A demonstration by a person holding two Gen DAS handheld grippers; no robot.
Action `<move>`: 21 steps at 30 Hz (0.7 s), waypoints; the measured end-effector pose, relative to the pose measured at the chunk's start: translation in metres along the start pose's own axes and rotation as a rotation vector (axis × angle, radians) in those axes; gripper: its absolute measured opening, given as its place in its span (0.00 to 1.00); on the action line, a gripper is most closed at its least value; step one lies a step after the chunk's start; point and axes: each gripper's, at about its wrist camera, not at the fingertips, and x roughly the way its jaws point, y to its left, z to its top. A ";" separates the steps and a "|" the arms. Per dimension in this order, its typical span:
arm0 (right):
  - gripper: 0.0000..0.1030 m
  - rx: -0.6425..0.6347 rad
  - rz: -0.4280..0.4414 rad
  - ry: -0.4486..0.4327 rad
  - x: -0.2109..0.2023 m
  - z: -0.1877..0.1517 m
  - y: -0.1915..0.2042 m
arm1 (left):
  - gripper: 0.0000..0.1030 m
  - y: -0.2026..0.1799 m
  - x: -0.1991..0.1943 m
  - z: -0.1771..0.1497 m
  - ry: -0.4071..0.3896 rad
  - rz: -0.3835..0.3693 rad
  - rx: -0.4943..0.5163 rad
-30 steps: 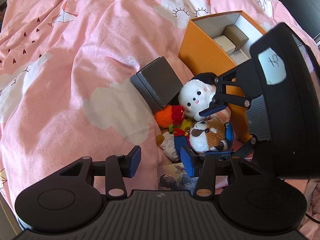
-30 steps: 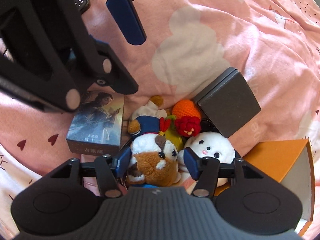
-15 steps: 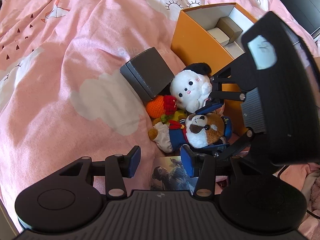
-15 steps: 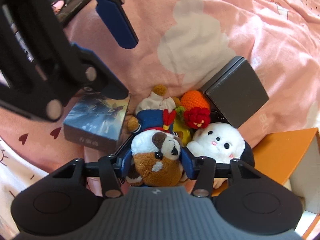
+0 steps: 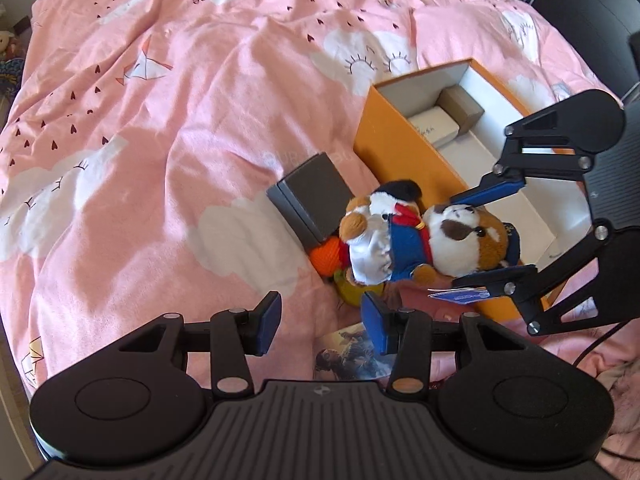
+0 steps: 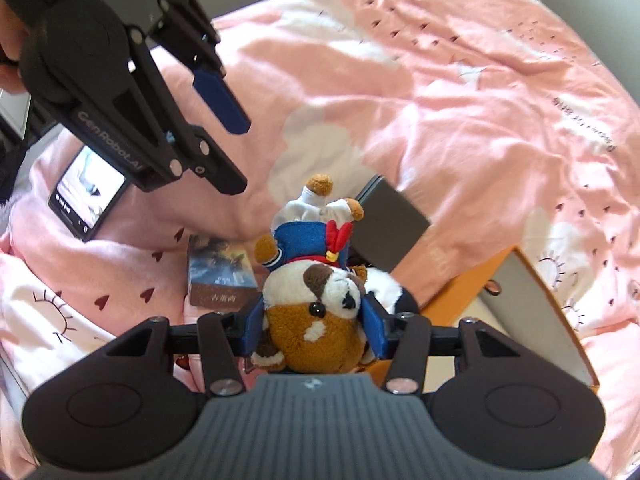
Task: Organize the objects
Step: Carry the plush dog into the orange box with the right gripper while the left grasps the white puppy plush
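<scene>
Mostly hidden: white plush (image 6: 386, 286) behind dog plush (image 6: 320, 320). Right gripper (image 6: 316, 326) clenched on dog's head. Left gripper (image 5: 322, 322) released, empty, at 10 o'clock.

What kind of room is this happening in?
Most likely a bedroom: everything lies on a bed under a pink duvet printed with clouds, with a plush dog and an open orange box on it.
</scene>
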 end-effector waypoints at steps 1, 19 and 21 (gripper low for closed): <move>0.51 0.011 -0.016 -0.018 -0.005 -0.001 -0.002 | 0.53 0.000 -0.002 0.001 -0.009 -0.008 -0.007; 0.52 0.444 -0.198 -0.150 -0.043 -0.102 -0.078 | 0.59 -0.020 0.096 -0.012 -0.137 -0.229 -0.550; 0.52 0.486 -0.214 -0.139 -0.035 -0.115 -0.084 | 0.59 -0.024 0.111 -0.015 -0.120 -0.212 -0.589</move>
